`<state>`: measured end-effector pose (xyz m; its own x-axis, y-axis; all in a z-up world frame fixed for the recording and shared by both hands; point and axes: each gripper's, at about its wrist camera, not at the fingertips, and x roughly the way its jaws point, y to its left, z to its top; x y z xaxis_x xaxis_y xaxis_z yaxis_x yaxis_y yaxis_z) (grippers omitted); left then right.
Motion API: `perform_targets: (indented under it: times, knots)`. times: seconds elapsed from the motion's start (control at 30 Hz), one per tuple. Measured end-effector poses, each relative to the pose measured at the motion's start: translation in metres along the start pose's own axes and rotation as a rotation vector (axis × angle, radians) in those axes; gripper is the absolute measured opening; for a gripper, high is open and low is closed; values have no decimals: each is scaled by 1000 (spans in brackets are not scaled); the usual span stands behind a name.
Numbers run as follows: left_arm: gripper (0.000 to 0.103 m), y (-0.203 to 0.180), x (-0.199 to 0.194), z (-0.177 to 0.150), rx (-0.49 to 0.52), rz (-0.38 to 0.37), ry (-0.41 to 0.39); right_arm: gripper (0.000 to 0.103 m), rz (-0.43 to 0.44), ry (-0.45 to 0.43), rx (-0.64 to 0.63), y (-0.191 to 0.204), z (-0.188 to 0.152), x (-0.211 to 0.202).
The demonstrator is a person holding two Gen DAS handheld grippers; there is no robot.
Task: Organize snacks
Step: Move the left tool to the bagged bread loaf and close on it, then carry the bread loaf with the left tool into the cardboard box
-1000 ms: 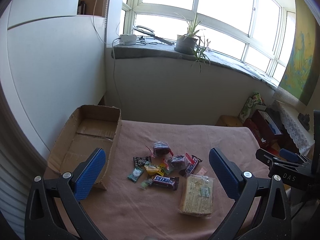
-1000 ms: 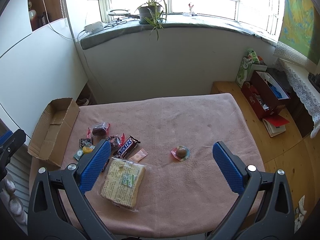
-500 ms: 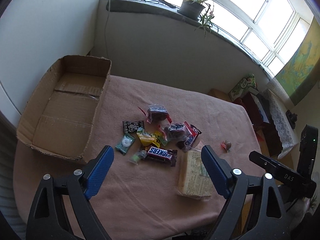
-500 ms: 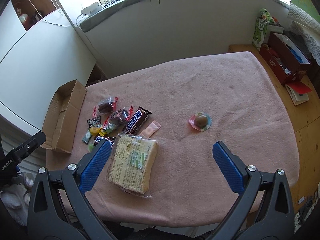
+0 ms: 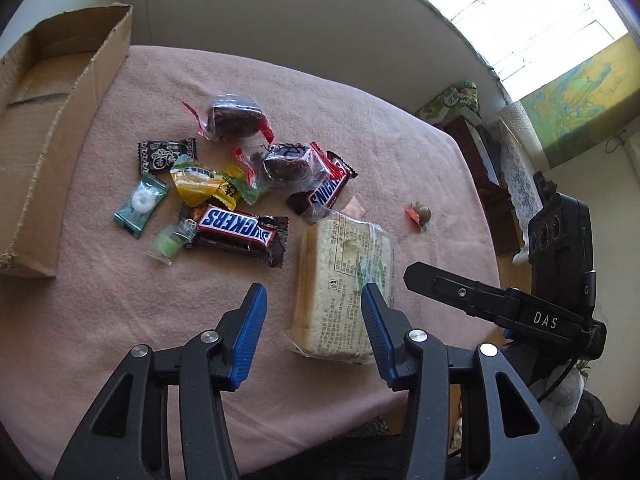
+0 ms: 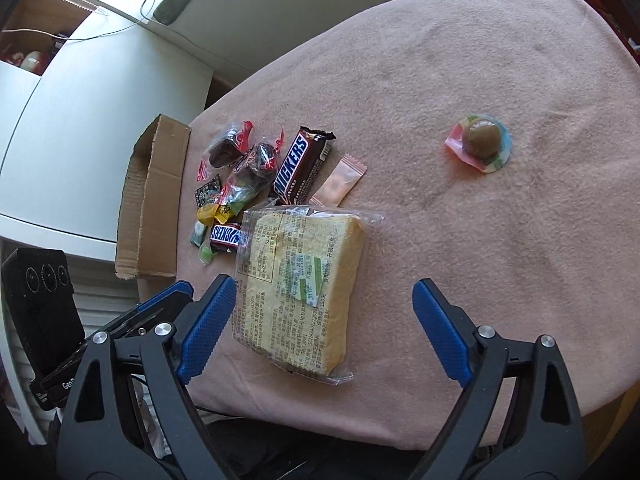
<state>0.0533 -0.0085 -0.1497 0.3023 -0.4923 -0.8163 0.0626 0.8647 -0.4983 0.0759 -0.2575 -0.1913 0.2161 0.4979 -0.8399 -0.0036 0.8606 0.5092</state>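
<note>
Snacks (image 5: 240, 184) beside bare cardboard box (image 5: 52, 120), left tongs (image 5: 312, 316), right tongs (image 6: 320, 316) agape, unladen

Bare pink cloth (image 6: 500, 240) lies right of the wrapped bread (image 6: 304, 288); the snack pile (image 5: 224, 184) crowds its left.

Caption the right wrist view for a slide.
Open right claw hovers over wrapped cake slab on the pink tablecloth.
</note>
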Motion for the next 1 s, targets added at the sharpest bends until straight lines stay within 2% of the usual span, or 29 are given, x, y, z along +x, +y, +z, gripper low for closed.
perform_targets:
  times: [0.07, 0.13, 0.2, 0.37, 0.5, 0.73, 1.0]
  knots:
    - [33, 3, 8, 1, -8, 2, 25, 86, 14, 18, -4, 2, 0, 5]
    - [27, 6, 16, 1, -15, -8, 46, 82, 19, 31, -3, 3, 1, 7]
    - [27, 6, 19, 0, -19, -17, 64, 77, 27, 39, 2, 2, 1, 10]
    - [27, 7, 26, -4, -22, -33, 96, 76, 54, 66, 23, -2, 0, 16]
    - [27, 9, 31, -4, -33, -34, 105, 64, 68, 97, 25, -2, -3, 23]
    - [30, 10, 38, -3, -16, -36, 117, 58, 89, 116, 39, -7, -3, 30]
    - [28, 7, 37, -5, 5, -52, 118, 55, 88, 128, 0, 0, 0, 29]
